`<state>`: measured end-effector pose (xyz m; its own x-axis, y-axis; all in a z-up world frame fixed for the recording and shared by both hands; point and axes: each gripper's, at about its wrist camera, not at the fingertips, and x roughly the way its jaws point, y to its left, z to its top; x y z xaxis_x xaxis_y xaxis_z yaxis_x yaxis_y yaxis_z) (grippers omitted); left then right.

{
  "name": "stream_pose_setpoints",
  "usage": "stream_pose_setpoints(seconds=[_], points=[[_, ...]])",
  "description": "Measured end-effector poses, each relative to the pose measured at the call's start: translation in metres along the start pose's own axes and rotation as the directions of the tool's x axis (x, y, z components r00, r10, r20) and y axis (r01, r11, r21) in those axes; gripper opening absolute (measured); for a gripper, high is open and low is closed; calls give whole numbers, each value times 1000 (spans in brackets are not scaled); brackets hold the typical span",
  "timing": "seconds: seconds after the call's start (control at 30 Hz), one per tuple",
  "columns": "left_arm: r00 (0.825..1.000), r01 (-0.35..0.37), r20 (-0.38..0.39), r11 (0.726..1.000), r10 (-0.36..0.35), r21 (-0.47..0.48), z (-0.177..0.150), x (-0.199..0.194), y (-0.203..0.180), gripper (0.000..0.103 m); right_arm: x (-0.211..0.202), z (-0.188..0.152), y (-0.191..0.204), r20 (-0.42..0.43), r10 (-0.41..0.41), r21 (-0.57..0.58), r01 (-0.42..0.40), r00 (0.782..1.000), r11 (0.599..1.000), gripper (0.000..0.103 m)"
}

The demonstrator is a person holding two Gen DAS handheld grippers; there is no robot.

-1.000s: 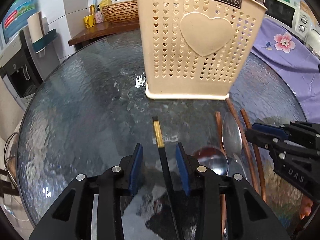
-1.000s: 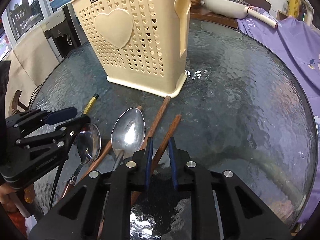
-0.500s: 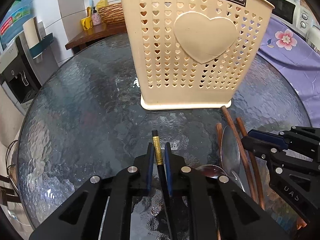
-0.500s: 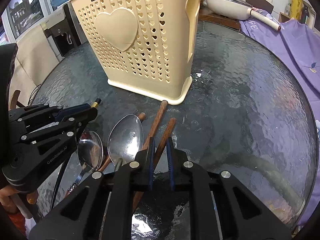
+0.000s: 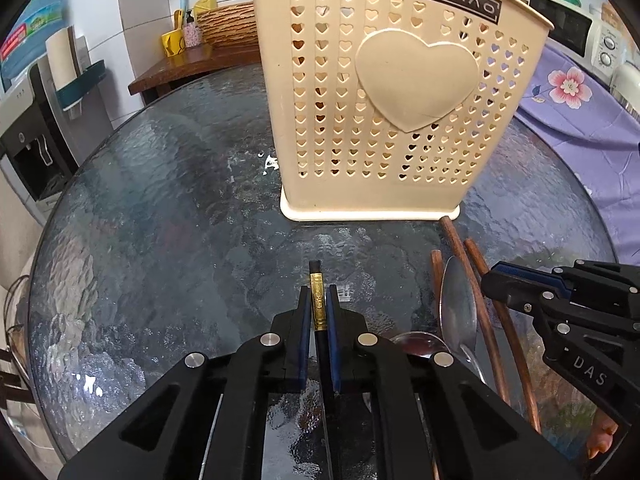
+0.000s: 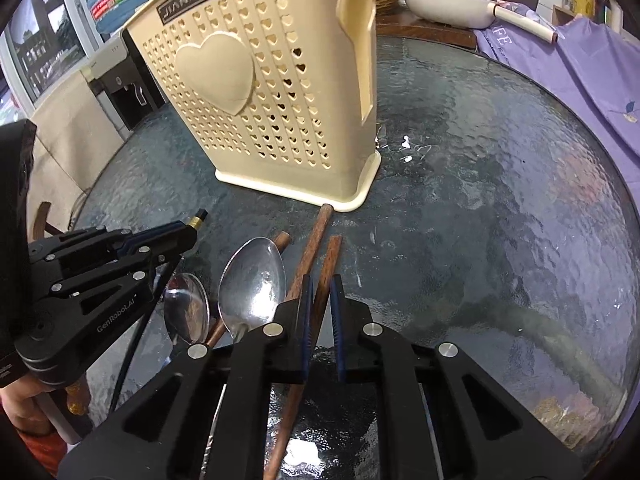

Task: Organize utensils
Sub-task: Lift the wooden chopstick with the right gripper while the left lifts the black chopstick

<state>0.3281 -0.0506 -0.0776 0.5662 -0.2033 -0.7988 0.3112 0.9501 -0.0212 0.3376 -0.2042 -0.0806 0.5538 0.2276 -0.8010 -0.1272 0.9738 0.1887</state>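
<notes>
A cream perforated utensil holder [image 5: 396, 104] stands on the round glass table [image 5: 160, 208]; it also shows in the right wrist view [image 6: 264, 108]. My left gripper [image 5: 319, 300] is shut on a black chopstick with a gold band [image 5: 318, 304], lifted clear of the table; its tip shows in the right wrist view [image 6: 196, 221]. My right gripper [image 6: 320, 292] is shut on a brown wooden chopstick [image 6: 326, 264]. Another brown chopstick [image 6: 310, 252], a large steel spoon [image 6: 252, 284] and a smaller spoon [image 6: 186, 308] lie beside it on the glass.
A purple flowered cloth [image 5: 580, 96] covers the right side. A wooden shelf with a basket and bottles [image 5: 208, 36] stands behind the table. A white pan [image 6: 452, 4] sits at the back right. A water dispenser [image 5: 28, 140] stands left.
My left gripper has closed on the black chopstick and lifted it. My right gripper stays shut on the brown chopstick. Both have moved closer to the holder.
</notes>
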Motion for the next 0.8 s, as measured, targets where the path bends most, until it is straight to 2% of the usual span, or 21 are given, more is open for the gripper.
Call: stream_pose_setpoints(seconds=[0.2,0.4,0.63,0.8], points=[[1000,10,28,1000,-10,-14,2,-9,6,7,-8,1,-3,36,19,4,-20,999,1000,9],[994,26,104,999,-24,-22,5,-37,7,7,-36,1,-2,116,56,-17,-54,992,998,8],[976,55,212,998,-48,-27,9,-79,4,7,-88,6,3,236,103,-50,-93,966,994,8],[955,72,291,997,-61,-27,8,-113,0,7,-125,6,10,308,142,-87,-121,941,989,8]])
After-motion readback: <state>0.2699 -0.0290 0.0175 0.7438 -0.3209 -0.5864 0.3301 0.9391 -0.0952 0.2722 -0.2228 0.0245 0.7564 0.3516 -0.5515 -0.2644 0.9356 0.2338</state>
